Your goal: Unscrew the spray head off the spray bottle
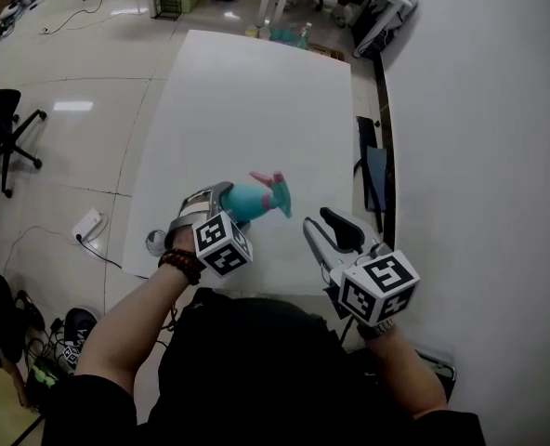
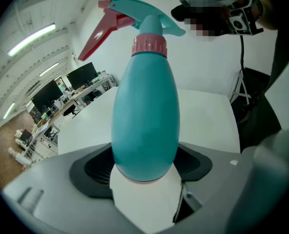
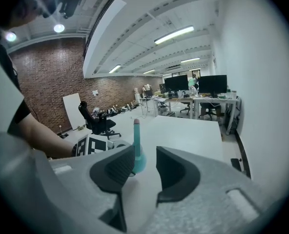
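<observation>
Reaching in from 7 o'clock in the head view, the bare left forearm carries a beaded wristband (image 1: pixel 181 265) and the left tool (image 1: pixel 221 200), clamped on the base of the teal spray bottle (image 1: pixel 247 202). The bottle lies nearly level over the near end of the white table (image 1: pixel 256 100), with its spray head (image 1: pixel 277 193) pointing toward 3 o'clock. The right forearm comes in from 5 o'clock. The right tool (image 1: pixel 326 229) sits at 4 o'clock of the bottle, near it but apart, aimed toward 11 o'clock.

The left gripper view adds what the head view cannot resolve. Both dark pads (image 2: pixel 93 167) press the bottle's (image 2: pixel 144 116) rounded lower body from either side. Above them come the pink collar (image 2: pixel 149 45) and the red trigger (image 2: pixel 101 32), the trigger swung toward 10 o'clock.

Only the right gripper view shows the right tool (image 3: pixel 144 165) released: its jaws stand apart with nothing pressed between them. Through the gap, farther off, a slim teal piece of the bottle (image 3: pixel 137 152) with a pink tip is visible, next to the left tool's marker cube (image 3: pixel 96 144) at 9 o'clock.
</observation>
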The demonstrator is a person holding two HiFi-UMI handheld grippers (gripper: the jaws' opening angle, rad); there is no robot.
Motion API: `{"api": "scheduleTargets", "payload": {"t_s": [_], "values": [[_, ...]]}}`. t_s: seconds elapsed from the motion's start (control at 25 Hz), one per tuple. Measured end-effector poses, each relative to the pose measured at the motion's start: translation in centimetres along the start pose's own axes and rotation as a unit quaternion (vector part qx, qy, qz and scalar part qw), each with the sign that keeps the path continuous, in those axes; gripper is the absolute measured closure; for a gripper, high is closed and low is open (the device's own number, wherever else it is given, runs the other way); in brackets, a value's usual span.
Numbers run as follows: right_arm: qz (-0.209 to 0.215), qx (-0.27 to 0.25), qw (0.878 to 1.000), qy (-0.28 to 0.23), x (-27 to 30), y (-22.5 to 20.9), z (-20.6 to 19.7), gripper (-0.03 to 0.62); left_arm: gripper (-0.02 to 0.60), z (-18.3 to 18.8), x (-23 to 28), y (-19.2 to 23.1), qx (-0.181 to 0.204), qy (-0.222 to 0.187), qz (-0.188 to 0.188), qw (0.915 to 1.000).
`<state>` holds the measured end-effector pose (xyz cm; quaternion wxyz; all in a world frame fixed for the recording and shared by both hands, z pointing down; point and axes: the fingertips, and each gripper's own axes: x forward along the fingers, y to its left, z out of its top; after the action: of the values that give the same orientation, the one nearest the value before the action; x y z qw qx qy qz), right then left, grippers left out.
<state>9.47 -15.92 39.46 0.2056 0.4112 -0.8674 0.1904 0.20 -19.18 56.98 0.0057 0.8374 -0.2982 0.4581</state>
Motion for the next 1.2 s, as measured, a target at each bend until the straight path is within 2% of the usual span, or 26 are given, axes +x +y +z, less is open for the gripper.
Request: {"api": "scheduleTargets", "payload": {"t_s": [0.24, 0.6, 1.04, 1.2], "values": [[0.039, 0.001, 0.999, 0.011, 1.0, 1.3, 0.1, 0.437, 0.184, -0.7, -1.9, 1.1, 0.060, 0.033, 0.022, 0.9974], [0.087, -0.011, 0.995, 0.053, 3.0, 3.2, -1.2, 0.399, 0.183, -0.9, -3.8, 1.4, 0.131, 0.080, 0.036, 0.9875], [0.120, -0.020, 0.988, 0.094, 4.5, 4.6, -2.8, 0.403, 0.183, -0.5, -5.3, 0.9, 0.210, 0.118, 0.065, 0.9683], [0.125, -0.038, 0.986, 0.101, 4.3, 4.9, -3.5, 0.470, 0.183, -0.3, -5.4, 0.2, 0.217, 0.120, 0.061, 0.9667]]}}
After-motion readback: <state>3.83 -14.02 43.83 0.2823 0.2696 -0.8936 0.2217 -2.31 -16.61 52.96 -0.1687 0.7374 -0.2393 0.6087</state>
